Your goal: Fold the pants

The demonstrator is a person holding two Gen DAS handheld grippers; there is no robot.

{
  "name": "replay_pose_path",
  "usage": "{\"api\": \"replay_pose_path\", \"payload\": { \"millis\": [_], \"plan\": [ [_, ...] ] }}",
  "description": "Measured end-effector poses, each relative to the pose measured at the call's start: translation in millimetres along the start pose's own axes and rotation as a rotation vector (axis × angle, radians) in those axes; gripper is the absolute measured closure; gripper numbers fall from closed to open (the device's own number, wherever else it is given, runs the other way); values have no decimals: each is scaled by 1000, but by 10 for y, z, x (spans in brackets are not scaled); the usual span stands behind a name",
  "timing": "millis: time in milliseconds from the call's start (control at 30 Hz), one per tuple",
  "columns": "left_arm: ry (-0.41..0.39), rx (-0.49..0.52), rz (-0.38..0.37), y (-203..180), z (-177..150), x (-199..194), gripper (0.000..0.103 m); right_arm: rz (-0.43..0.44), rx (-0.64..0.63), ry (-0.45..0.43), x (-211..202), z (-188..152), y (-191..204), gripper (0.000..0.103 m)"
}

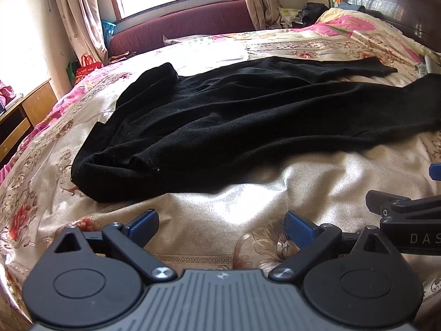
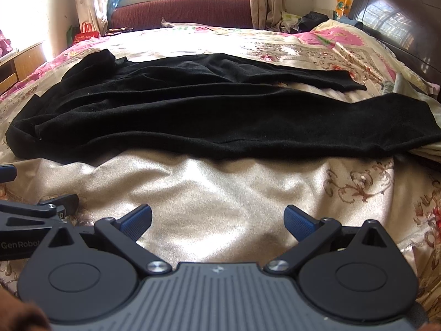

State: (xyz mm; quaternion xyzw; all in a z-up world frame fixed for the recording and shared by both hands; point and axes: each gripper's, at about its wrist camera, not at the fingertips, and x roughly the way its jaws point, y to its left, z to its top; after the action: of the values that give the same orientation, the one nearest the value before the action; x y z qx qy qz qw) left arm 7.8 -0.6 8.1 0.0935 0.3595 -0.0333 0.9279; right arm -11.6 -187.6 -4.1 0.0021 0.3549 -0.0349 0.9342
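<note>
Zero folds done: black pants (image 1: 248, 110) lie spread on the bedspread (image 1: 248, 193). Left gripper (image 1: 222, 222) and right gripper (image 2: 219, 218) hover near, both wide, empty.

We see a bed (image 2: 220, 193) under a shiny beige floral quilt; black pants (image 2: 209, 115) spread flat across it, legs running right, slightly wrinkled.

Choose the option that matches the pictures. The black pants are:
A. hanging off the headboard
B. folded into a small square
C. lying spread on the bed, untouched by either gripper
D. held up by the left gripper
C: the black pants lie spread across the bedspread, while the left gripper and right gripper stand open, short of them.
</note>
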Motion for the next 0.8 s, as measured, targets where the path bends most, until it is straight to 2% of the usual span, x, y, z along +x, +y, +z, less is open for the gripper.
{"api": "replay_pose_path", "payload": {
  "millis": [167, 267, 500, 667, 800],
  "plan": [
    [-29, -62, 33, 298, 87, 57, 0, 43, -60, -43, 78, 226, 212, 2],
    [-43, -97, 80, 561, 134, 140, 0, 75, -111, -60, 154, 341, 394, 2],
    [-67, -136, 159, 1140, 237, 368, 0, 152, -342, -129, 327, 534, 927, 2],
    [-80, -113, 150, 1439, 292, 527, 0, 256, -496, -164, 458, 619, 1316, 3],
    [-60, -70, 97, 1584, 313, 689, 0, 331, -556, -129, 637, 671, 1570, 4]
  ]
}}
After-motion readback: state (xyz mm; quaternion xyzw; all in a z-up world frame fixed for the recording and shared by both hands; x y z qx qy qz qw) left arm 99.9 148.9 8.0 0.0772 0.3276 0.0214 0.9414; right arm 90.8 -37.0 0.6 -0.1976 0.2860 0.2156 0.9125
